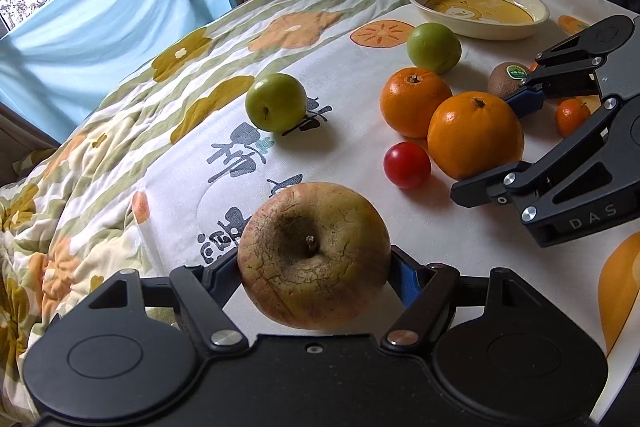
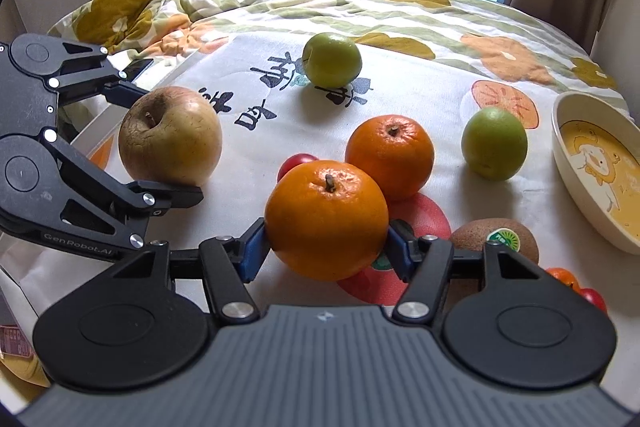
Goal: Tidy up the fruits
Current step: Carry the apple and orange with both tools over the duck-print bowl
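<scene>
Left gripper (image 1: 315,269): black linkage arms, silver pivot screws, blue finger pads (image 1: 406,281), round black hubs. Right gripper (image 2: 326,247): same build, ribbed grey body, "DAS" lettering on side.

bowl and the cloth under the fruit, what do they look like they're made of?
Bowl: probably glazed ceramic, possibly melamine; cream rim, glossy highlights, printed yellow cartoon inside. Cloth: woven cotton-like fabric, matte, visible weave and soft wrinkles, printed with characters and fruit. It lies over a puffy floral quilt, likely padded cotton.
</scene>
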`<state>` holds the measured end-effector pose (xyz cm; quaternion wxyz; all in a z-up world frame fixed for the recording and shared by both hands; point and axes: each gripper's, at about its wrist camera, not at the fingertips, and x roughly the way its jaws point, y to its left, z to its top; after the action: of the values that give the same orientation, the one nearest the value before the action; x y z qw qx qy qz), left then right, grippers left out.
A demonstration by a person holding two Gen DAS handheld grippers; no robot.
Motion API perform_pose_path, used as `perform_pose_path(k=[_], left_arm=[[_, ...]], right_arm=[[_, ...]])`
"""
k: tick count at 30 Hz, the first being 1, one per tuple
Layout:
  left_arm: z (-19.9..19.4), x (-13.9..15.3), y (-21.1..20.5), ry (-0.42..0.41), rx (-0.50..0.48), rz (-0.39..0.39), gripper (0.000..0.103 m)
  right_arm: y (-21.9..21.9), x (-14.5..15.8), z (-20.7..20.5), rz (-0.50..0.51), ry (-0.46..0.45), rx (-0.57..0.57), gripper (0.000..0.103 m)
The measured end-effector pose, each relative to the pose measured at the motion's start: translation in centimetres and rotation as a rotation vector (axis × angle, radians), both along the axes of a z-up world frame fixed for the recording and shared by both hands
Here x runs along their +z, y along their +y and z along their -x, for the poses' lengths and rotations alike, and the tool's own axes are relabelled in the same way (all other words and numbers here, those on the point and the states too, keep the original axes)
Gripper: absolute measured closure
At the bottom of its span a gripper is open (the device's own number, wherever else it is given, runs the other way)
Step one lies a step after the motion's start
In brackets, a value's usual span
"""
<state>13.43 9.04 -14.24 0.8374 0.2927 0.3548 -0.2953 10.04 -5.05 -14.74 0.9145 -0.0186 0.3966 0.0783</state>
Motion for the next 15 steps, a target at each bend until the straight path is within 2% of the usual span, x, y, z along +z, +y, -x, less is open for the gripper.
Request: perform_pose_path(k=[8, 15], left_arm=[[1.6, 3.4, -1.7, -0.045, 0.102, 0.029, 0.024], [4.0, 6.2, -4.6, -0.062, 0.246, 0.052, 0.024]], right_arm=[[-3.2, 3.5, 1.1, -0.05, -0.047, -0.041, 0.028], [-7.8, 5.9, 2.9, -0.068, -0.062, -0.022, 0.028]])
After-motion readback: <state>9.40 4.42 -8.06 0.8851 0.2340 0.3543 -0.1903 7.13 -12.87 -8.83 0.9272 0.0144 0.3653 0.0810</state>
